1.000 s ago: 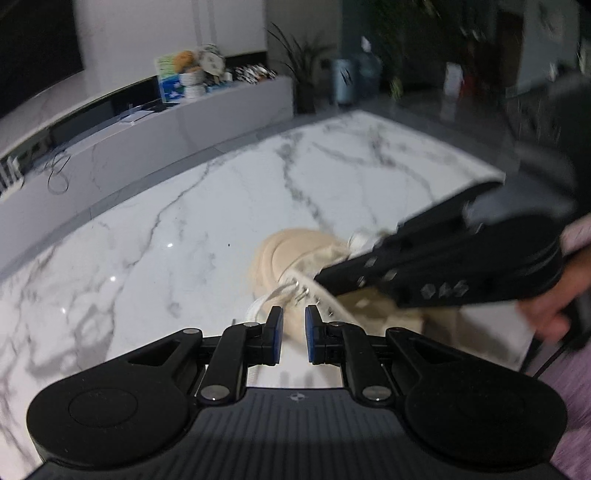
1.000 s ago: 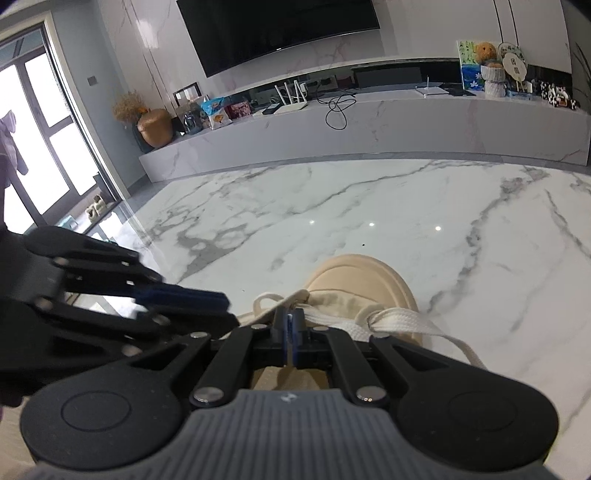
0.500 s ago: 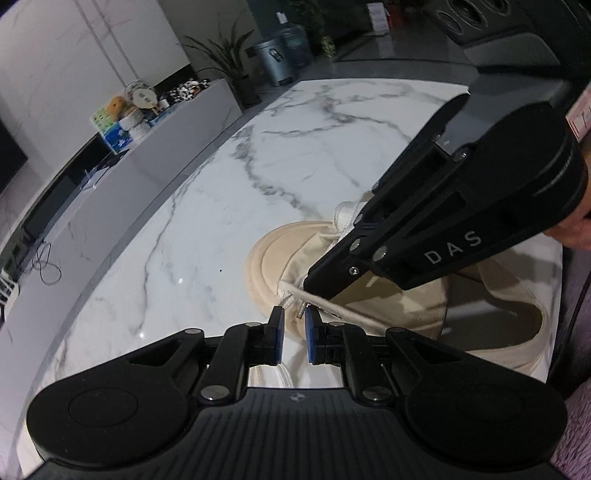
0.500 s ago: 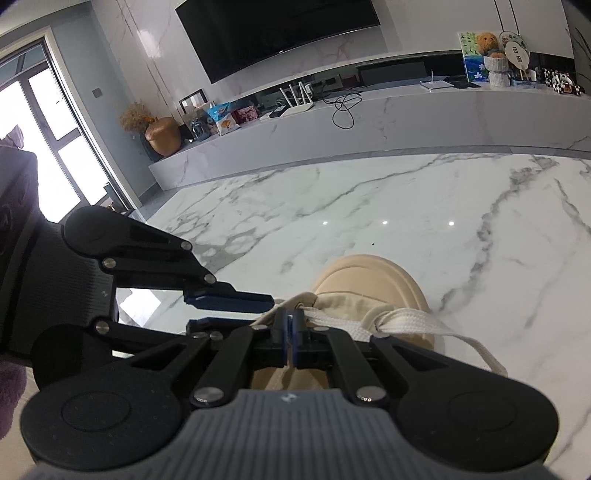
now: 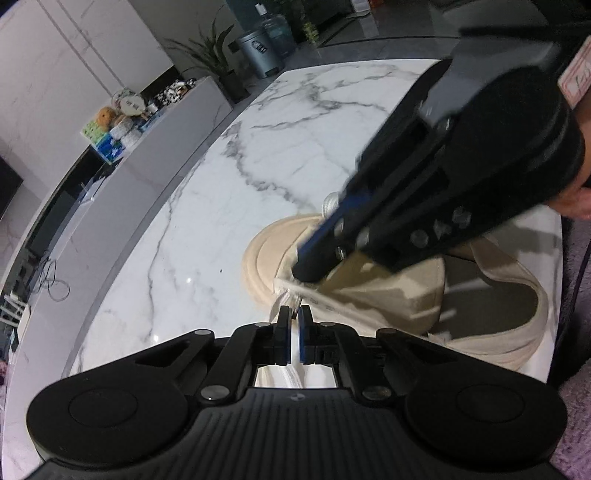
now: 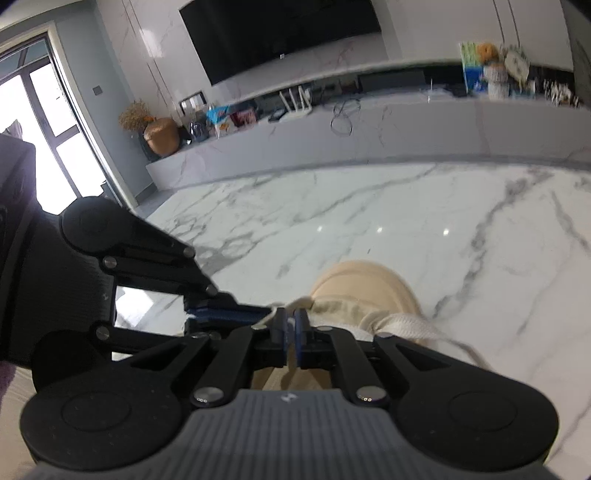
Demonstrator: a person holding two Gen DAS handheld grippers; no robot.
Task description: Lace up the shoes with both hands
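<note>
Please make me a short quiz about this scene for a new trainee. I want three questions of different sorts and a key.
1. True or false: the beige shoe stands on a wooden floor.
2. What does the left gripper pinch? A: the heel of the shoe. B: the lace tip. C: nothing.
3. In the right wrist view, which part of the shoe is farthest from the camera?

Key
1. False. It stands on the white marble table.
2. B. The pads are shut on the tip.
3. The toe cap, which points toward the wall with the television.
</note>
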